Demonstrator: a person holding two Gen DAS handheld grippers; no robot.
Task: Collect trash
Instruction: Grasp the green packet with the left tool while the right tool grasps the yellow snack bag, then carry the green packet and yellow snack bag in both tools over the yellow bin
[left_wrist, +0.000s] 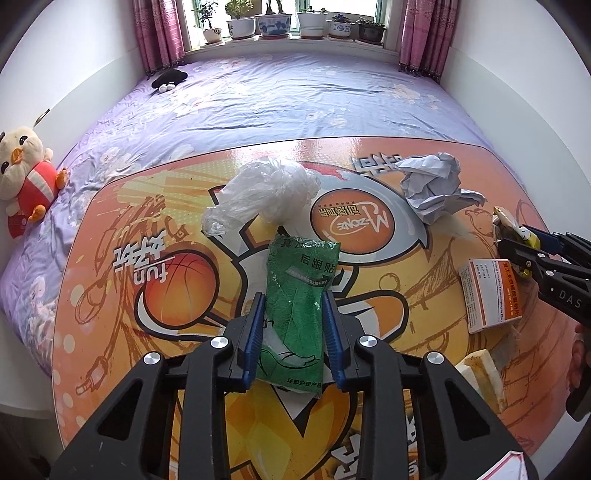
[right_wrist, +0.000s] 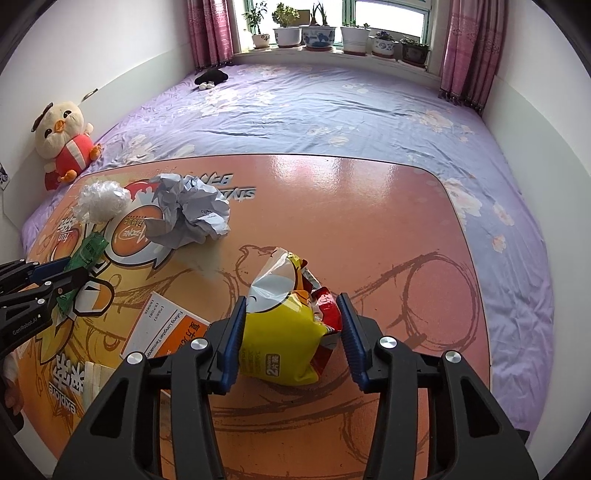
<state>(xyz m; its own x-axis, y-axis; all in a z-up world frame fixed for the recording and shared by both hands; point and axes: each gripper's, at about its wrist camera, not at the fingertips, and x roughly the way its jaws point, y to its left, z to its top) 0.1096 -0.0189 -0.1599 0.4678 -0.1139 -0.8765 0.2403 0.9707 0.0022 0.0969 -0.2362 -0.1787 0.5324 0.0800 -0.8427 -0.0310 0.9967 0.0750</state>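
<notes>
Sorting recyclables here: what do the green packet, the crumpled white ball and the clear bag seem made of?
Green printed packet: glossy plastic film, by its sheen and creases. Crumpled white ball: matte paper, sharp folds. Clear scrunched bag: thin translucent plastic, probably.

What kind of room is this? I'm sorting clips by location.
Most likely a bedroom: a bed with a purple floral sheet, a plush chick toy against the wall, and potted plants along the windowsill. The trash sits on a low printed table on the bed.

Right gripper (right_wrist: 291, 332) straddles yellow snack wrapper (right_wrist: 280, 343) on table (right_wrist: 388, 229).
</notes>
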